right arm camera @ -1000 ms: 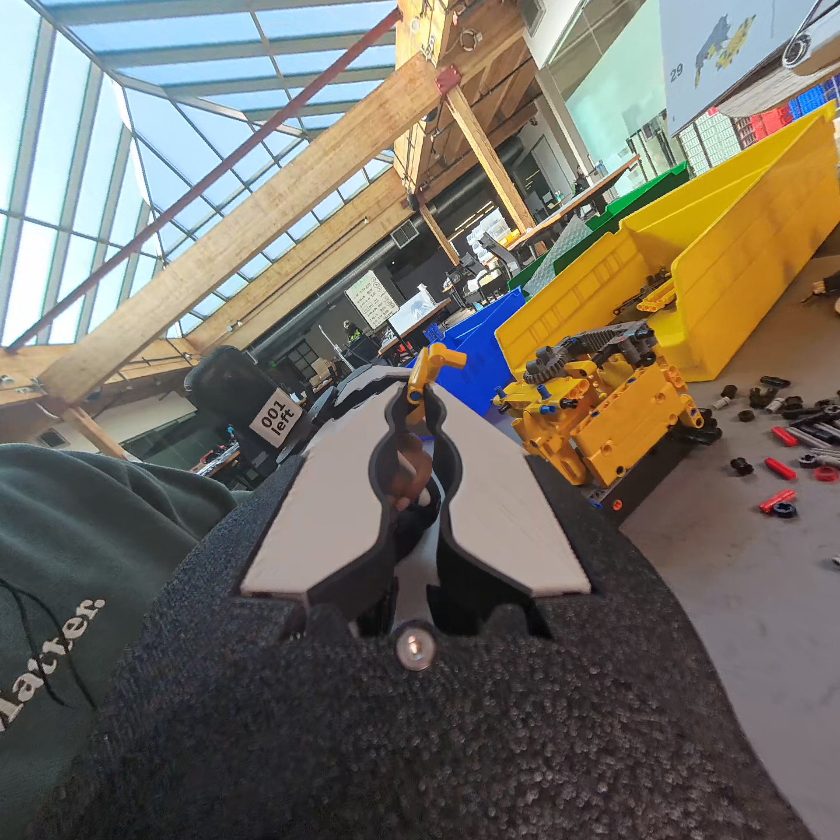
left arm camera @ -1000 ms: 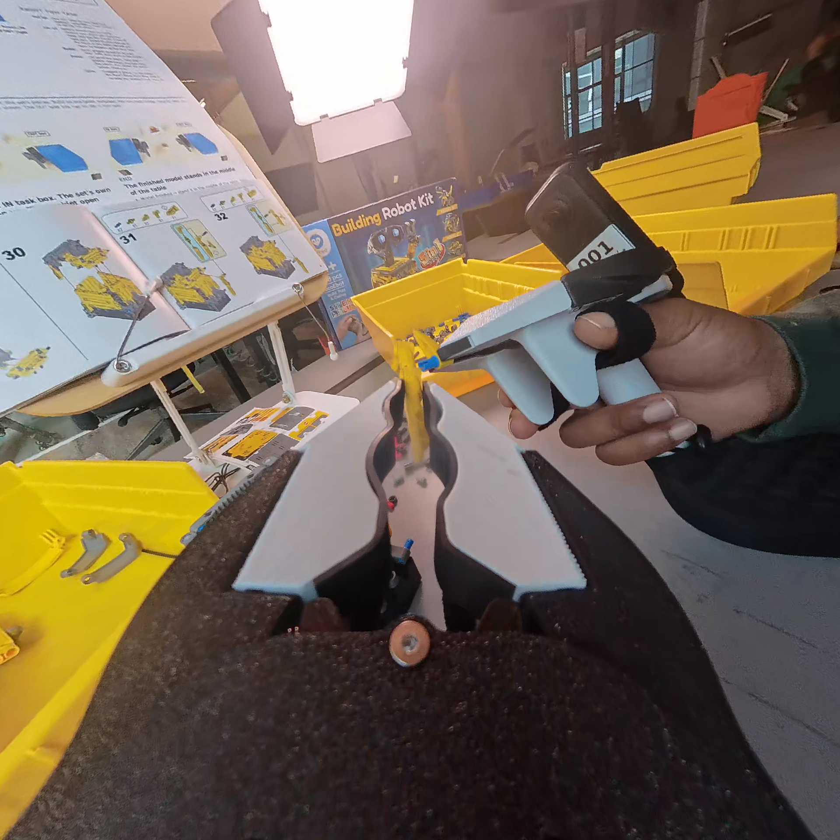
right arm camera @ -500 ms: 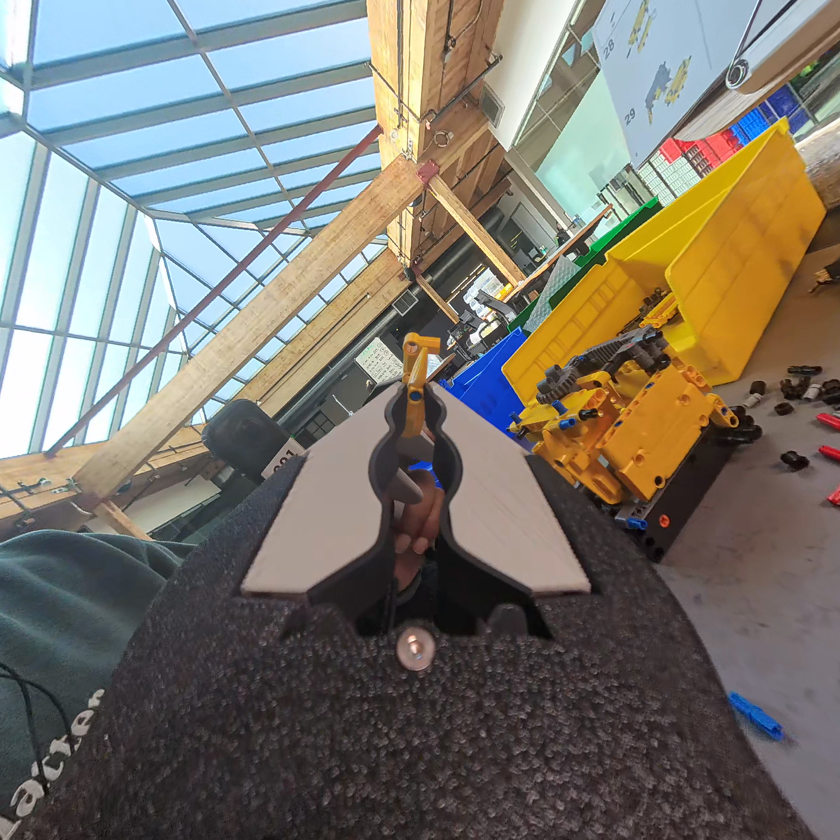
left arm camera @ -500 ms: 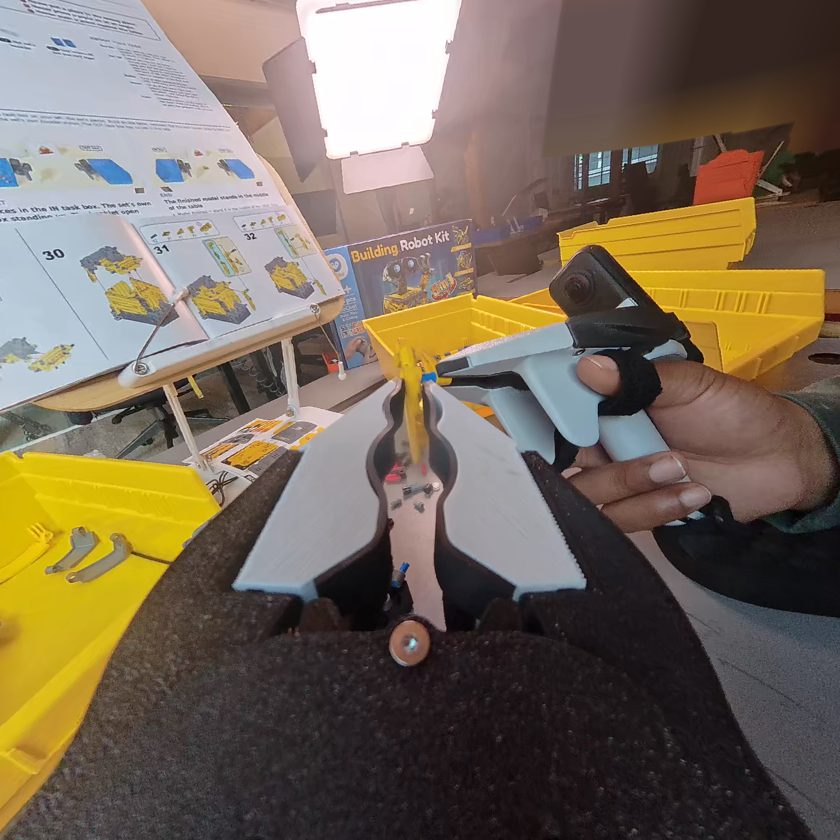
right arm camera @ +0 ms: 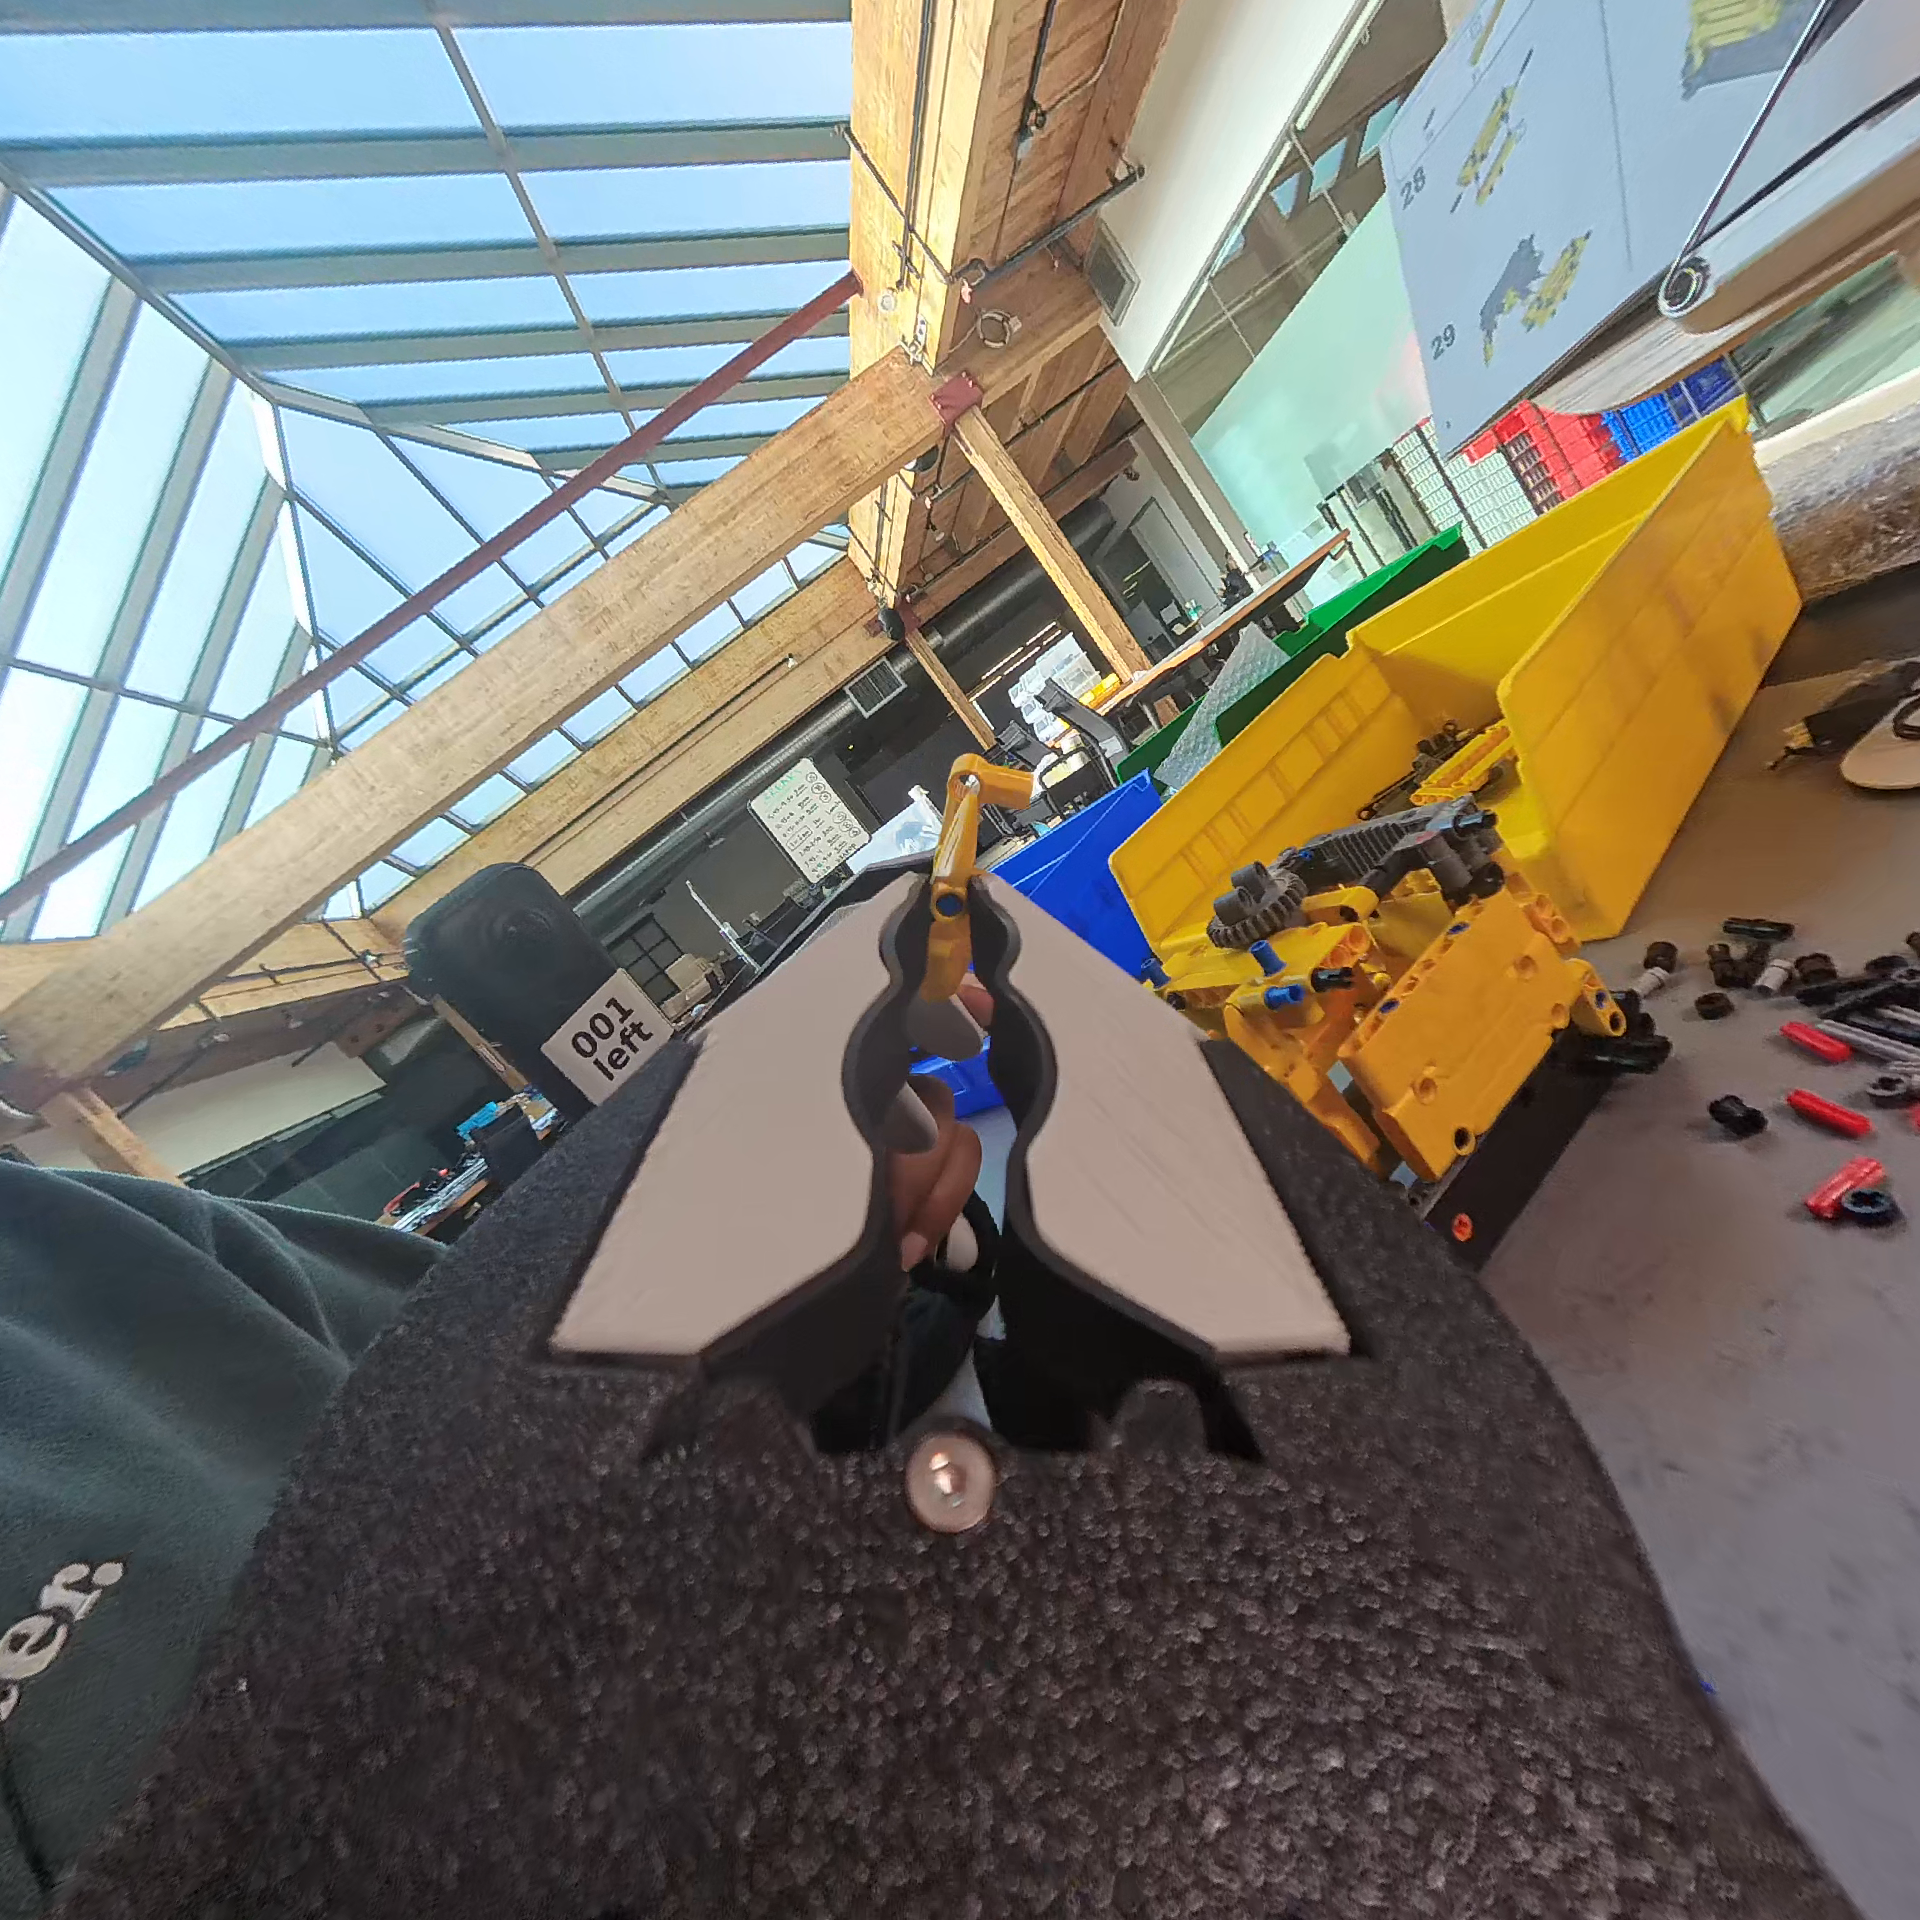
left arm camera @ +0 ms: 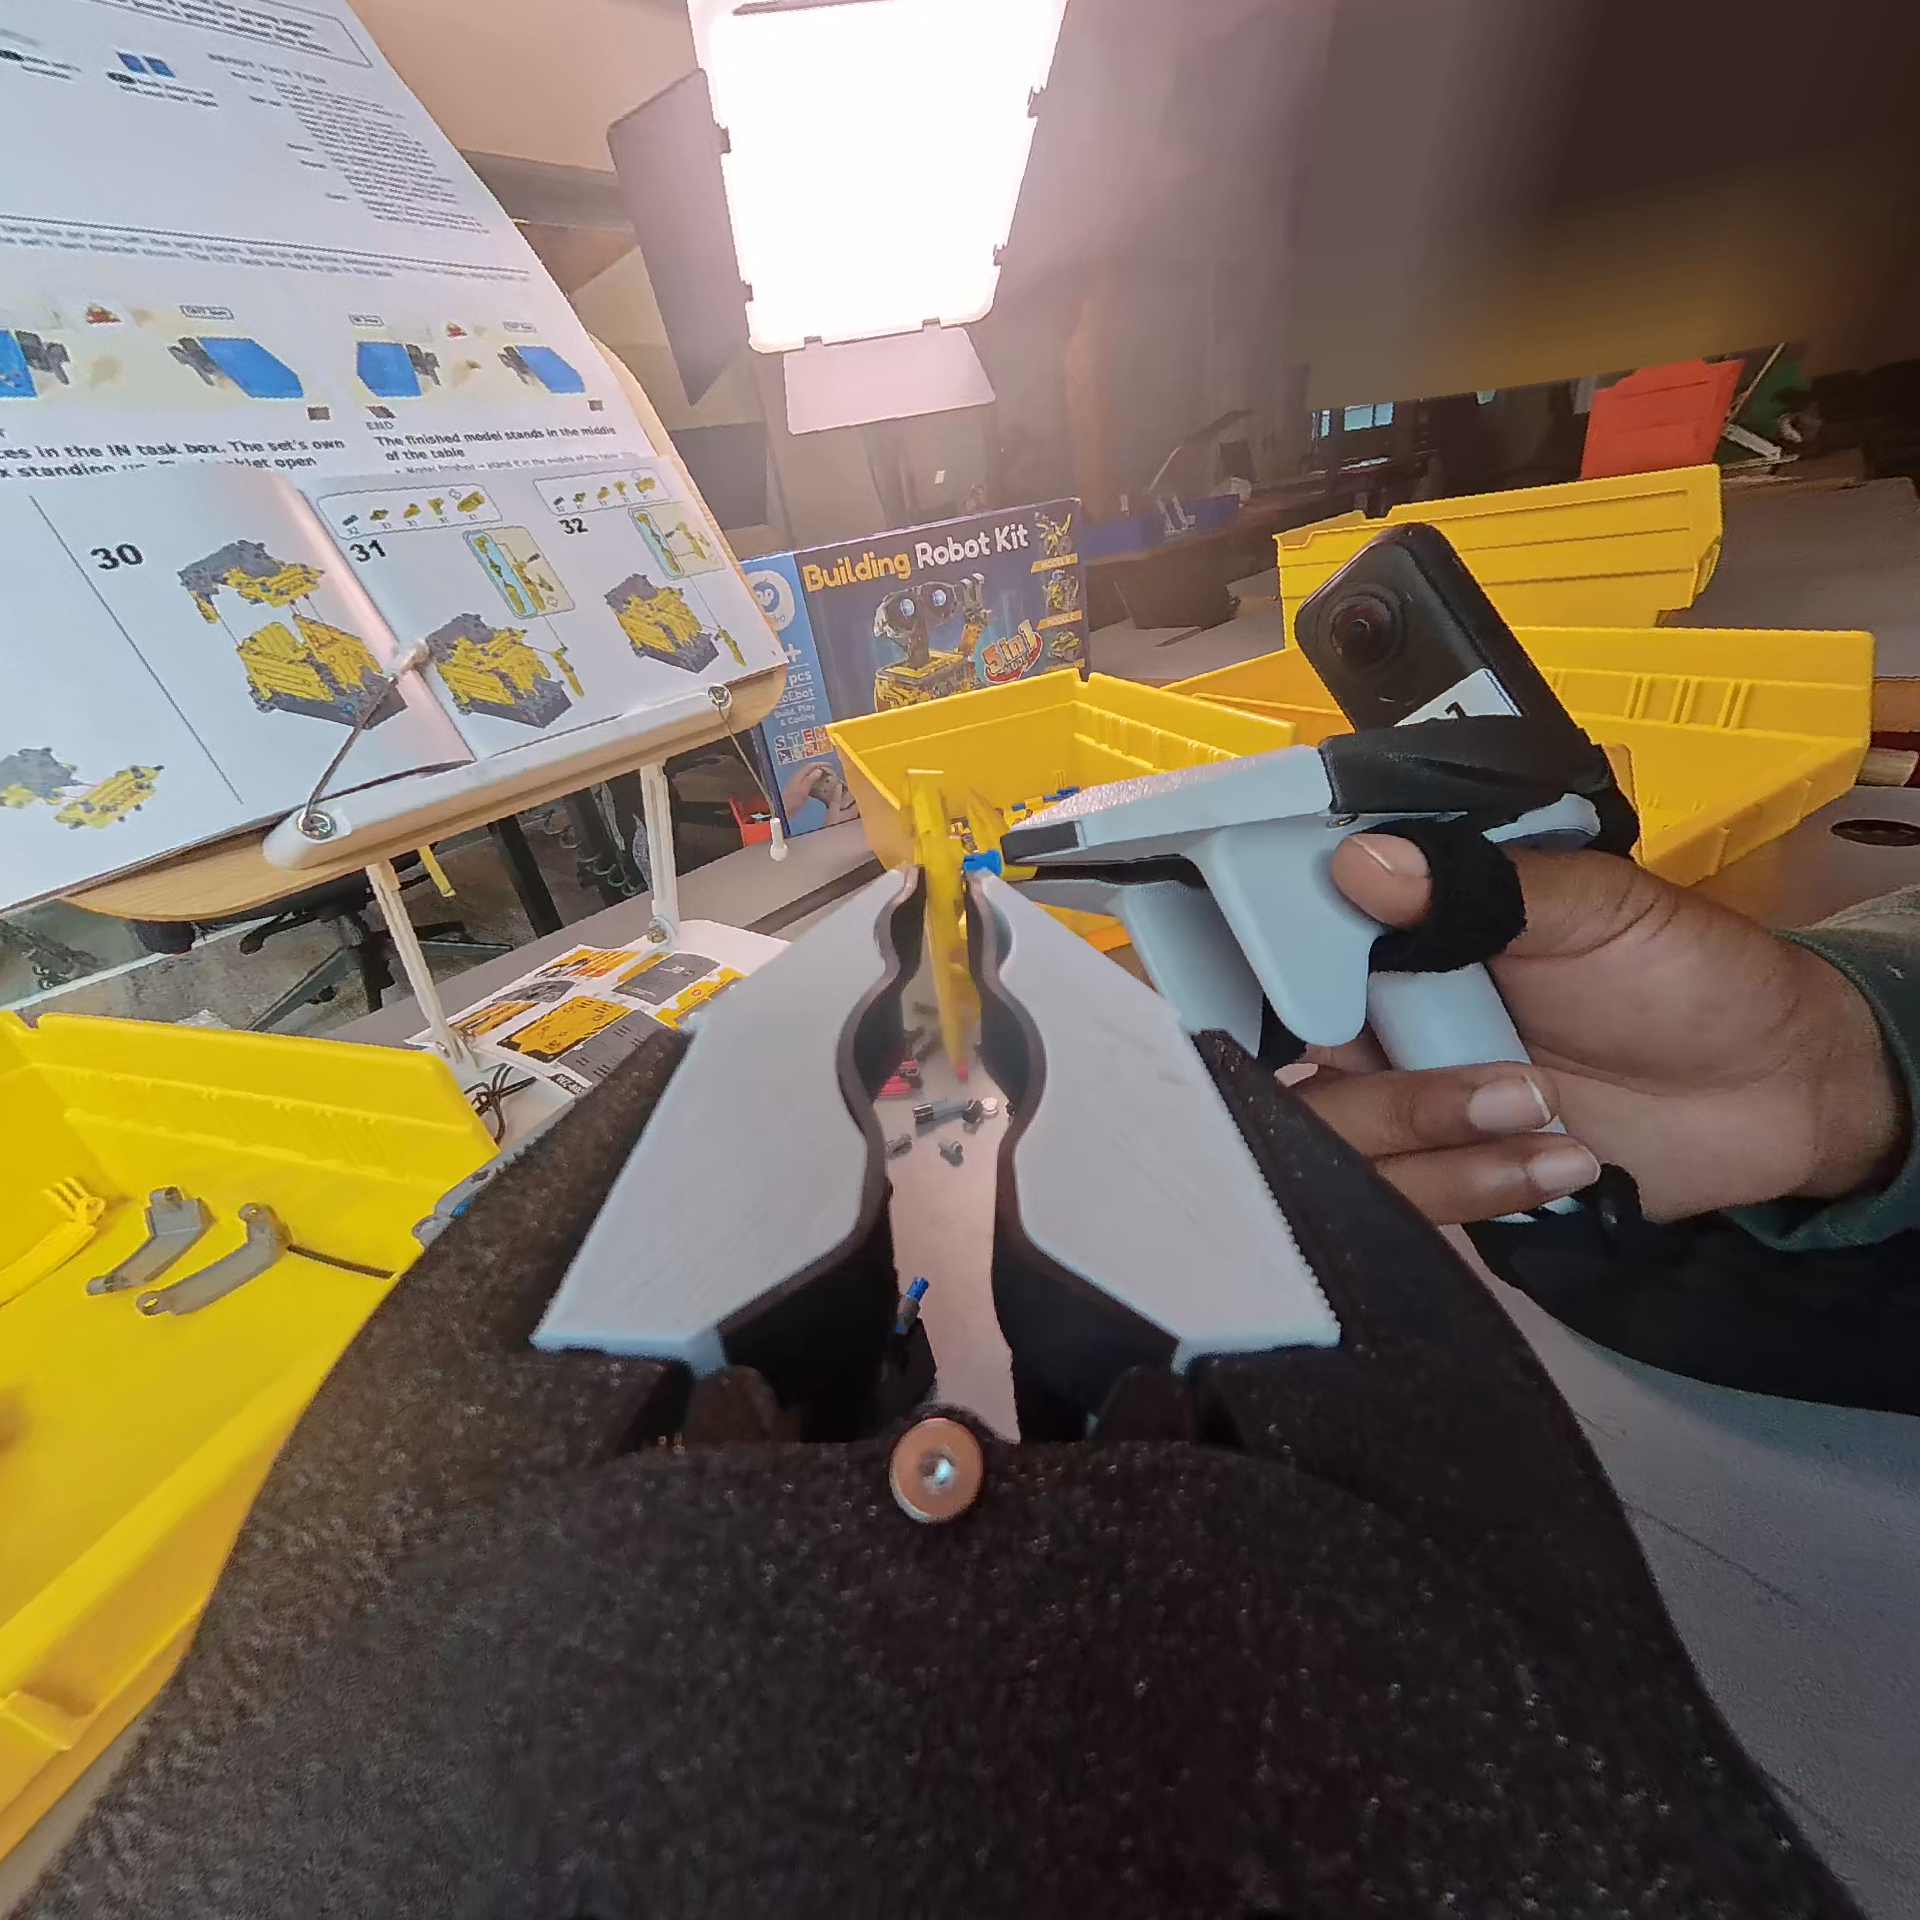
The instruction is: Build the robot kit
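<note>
Between the tips of the left gripper (left arm camera: 943,883) we see a thin yellow beam (left arm camera: 940,935) standing upright, the jaws clamped on it. From the right, the right gripper (left arm camera: 1013,847) meets the same piece, its tip at a small blue pin (left arm camera: 977,861) on the beam's side; a hand (left arm camera: 1621,1049) holds that gripper's handle.

The right wrist view shows what the left one does not: the right gripper (right arm camera: 954,902) has its jaws together on the yellow beam (right arm camera: 951,914), whose bent top rises above the tips, and a yellow model (right arm camera: 1423,1018) with black gears sits on the grey surface (right arm camera: 1714,1403) just to the right, with loose black and red pins (right arm camera: 1829,1112) scattered beyond it. A yellow bin (right arm camera: 1621,717) stands behind the model.

Only the left wrist view shows the instruction booklet (left arm camera: 343,613) propped on a stand at upper left, a kit box (left arm camera: 935,623) behind, a yellow bin (left arm camera: 1049,727) past the tips, and a near yellow bin (left arm camera: 125,1403) at the left holding two grey bent pieces (left arm camera: 192,1247). Small dark pins (left arm camera: 940,1122) lie on the surface under the left jaws.
</note>
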`<action>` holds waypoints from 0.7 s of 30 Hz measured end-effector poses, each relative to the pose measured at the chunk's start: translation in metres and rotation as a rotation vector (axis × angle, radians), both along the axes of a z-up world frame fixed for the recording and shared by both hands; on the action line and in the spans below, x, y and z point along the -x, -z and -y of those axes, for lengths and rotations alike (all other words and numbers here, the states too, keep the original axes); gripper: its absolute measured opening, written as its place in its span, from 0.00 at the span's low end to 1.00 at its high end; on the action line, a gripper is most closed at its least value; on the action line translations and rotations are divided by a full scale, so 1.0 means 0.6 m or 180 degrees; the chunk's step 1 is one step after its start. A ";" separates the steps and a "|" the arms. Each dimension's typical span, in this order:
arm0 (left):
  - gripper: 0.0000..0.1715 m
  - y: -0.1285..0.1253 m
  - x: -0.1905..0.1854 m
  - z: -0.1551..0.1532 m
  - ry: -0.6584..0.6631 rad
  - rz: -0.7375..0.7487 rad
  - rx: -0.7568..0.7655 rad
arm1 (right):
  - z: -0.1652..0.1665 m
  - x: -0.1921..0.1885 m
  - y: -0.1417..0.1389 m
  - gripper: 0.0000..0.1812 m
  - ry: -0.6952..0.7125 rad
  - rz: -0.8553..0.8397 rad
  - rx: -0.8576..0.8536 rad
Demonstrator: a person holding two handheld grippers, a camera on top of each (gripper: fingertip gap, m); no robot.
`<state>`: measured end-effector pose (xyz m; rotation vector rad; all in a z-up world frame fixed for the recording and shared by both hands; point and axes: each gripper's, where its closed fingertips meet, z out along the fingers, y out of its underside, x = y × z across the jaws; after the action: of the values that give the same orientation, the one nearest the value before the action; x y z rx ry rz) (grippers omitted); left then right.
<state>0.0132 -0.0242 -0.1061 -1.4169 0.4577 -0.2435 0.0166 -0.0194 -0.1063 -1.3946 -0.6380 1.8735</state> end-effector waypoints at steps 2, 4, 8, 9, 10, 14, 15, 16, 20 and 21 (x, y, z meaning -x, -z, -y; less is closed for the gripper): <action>0.04 -0.001 0.000 0.001 -0.0017 -0.0052 -0.0030 | 0.001 0.000 -0.001 0.03 -0.0021 -0.0008 -0.0003; 0.04 -0.002 0.000 0.002 -0.0026 -0.0090 -0.0040 | 0.002 0.000 -0.001 0.03 -0.0025 -0.0006 -0.0008; 0.03 -0.001 -0.001 0.002 -0.0062 -0.0220 -0.0083 | 0.004 0.000 0.000 0.03 -0.0037 -0.0012 0.0010; 0.03 -0.001 -0.001 0.003 -0.0084 -0.0267 -0.0109 | 0.004 0.000 0.000 0.03 -0.0049 -0.0022 0.0019; 0.03 -0.001 -0.001 0.003 -0.0097 -0.0299 -0.0121 | 0.005 0.000 0.000 0.03 -0.0056 -0.0025 0.0020; 0.03 0.002 0.000 0.002 -0.0081 -0.0309 -0.0102 | 0.005 0.000 0.003 0.03 -0.0055 0.0006 -0.0022; 0.03 0.002 -0.001 0.002 -0.0074 -0.0317 -0.0099 | 0.005 0.000 0.003 0.03 -0.0062 0.0005 -0.0025; 0.03 0.002 -0.001 0.002 -0.0064 -0.0320 -0.0094 | 0.005 -0.001 0.003 0.03 -0.0071 0.0005 -0.0028; 0.03 0.004 -0.001 0.001 -0.0046 -0.0327 -0.0070 | 0.006 -0.001 0.003 0.03 -0.0071 0.0005 -0.0057; 0.03 0.004 -0.001 0.001 -0.0043 -0.0325 -0.0063 | 0.006 -0.001 0.004 0.03 -0.0070 0.0010 -0.0066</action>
<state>0.0138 -0.0249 -0.1086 -1.4168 0.5327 -0.1559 0.0171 -0.0229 -0.1084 -1.3827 -0.6750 1.8771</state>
